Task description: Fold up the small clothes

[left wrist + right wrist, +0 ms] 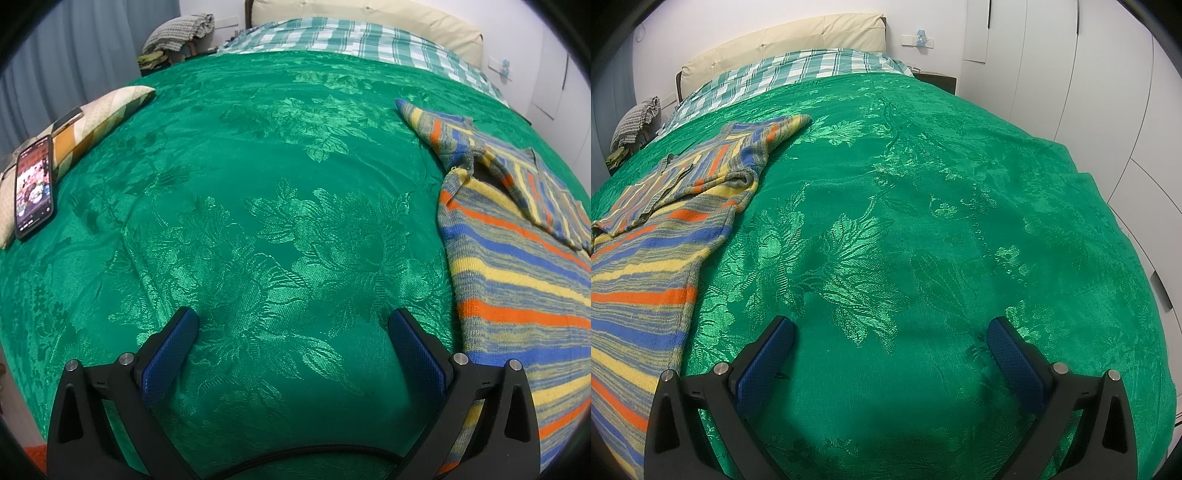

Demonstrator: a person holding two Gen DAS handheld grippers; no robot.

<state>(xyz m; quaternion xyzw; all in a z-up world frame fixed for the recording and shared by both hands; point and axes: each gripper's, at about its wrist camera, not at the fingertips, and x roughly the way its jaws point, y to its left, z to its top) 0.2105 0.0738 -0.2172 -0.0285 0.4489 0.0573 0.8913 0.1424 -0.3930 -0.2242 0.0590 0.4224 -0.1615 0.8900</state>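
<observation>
A striped knitted sweater in blue, yellow, orange and grey lies flat on the green bedspread, at the right of the left wrist view. The same sweater fills the left of the right wrist view, one sleeve folded across its chest and the other reaching toward the headboard. My left gripper hovers open over bare bedspread, left of the sweater's hem. My right gripper is open too, above the green bedspread to the right of the sweater. Nothing sits between either pair of blue-padded fingers.
A phone with a lit screen leans on a patterned pillow at the bed's left edge. A checked sheet and cream headboard lie at the far end. White wardrobe doors stand right of the bed.
</observation>
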